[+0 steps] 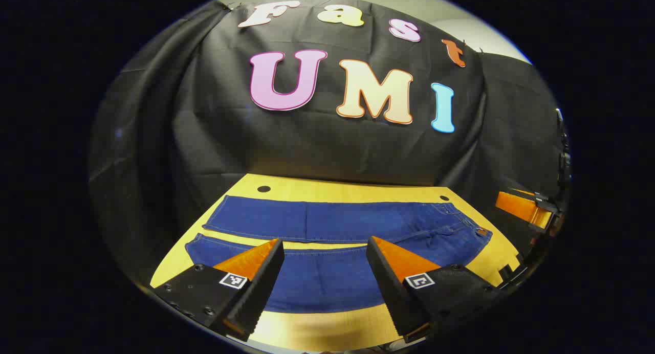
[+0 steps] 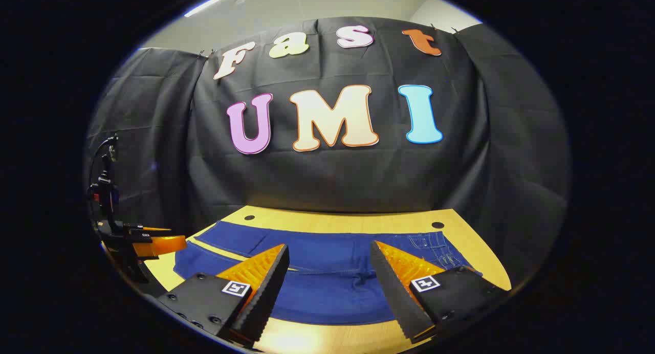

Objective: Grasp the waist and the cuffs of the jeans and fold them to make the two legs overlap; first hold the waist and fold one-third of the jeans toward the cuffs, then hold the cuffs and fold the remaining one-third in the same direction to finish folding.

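With both tongs, left gripper (image 1: 325, 241) and right gripper (image 2: 327, 247), spread apart and holding nothing, we should pinch the flat dark-blue denim jeans (image 1: 332, 221) squarely at waist (image 1: 468, 223) and cuffs (image 1: 217, 228).

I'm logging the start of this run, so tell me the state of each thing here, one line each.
jeans: spread flat on the table, unfolded, the two legs side by side with a gap between them, waist at the right end.
left gripper: open, holding nothing, above the near leg.
right gripper: open, holding nothing, above the jeans.
table: bears the jeans.
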The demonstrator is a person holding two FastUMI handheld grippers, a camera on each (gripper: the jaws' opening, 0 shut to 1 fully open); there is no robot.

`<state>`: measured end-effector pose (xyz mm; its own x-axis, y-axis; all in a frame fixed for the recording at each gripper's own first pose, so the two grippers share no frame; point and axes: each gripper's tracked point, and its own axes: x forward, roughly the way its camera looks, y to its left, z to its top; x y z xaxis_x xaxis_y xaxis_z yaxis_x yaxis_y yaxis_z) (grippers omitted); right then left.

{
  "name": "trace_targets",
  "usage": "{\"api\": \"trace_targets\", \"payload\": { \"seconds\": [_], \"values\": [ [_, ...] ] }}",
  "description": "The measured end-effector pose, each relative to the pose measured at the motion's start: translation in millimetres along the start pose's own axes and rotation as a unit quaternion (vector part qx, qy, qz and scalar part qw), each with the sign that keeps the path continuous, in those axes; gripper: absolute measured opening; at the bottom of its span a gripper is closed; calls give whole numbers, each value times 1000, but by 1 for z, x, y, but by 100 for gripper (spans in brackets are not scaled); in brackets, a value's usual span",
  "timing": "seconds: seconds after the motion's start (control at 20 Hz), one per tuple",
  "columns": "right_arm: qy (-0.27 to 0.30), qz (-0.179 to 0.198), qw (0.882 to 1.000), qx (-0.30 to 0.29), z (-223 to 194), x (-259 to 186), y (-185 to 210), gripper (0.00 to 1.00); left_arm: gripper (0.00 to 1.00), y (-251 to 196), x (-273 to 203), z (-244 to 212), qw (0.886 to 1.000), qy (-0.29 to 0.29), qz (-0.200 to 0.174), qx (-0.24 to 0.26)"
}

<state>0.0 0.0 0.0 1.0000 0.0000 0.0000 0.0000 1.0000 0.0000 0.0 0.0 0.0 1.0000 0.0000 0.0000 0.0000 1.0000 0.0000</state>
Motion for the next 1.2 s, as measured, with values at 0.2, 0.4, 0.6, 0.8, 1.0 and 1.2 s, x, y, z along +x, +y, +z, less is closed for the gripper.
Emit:
{"api": "trace_targets", "payload": {
  "seconds": [0.2,0.4,0.6,0.8,1.0,1.2],
  "values": [
    [10,0,1000,3,-5,2,-3,98,95,2,-2,-8,1000,4,5,-11],
    [20,2,1000,5,-10,2,1,93,95,8,2,-10,1000,7,2,-20],
    [20,-2,1000,20,-8,0,8,93,95,12,4,-14,1000,15,-10,-19],
    [27,-11,999,17,-13,-3,12,98,95,15,5,-17,999,18,-46,-8],
    [34,-27,999,9,-21,-10,11,98,95,22,5,-34,993,45,-110,5],
    [39,-49,998,11,-29,-18,7,98,95,44,8,-58,981,96,-164,48]
  ]
}}
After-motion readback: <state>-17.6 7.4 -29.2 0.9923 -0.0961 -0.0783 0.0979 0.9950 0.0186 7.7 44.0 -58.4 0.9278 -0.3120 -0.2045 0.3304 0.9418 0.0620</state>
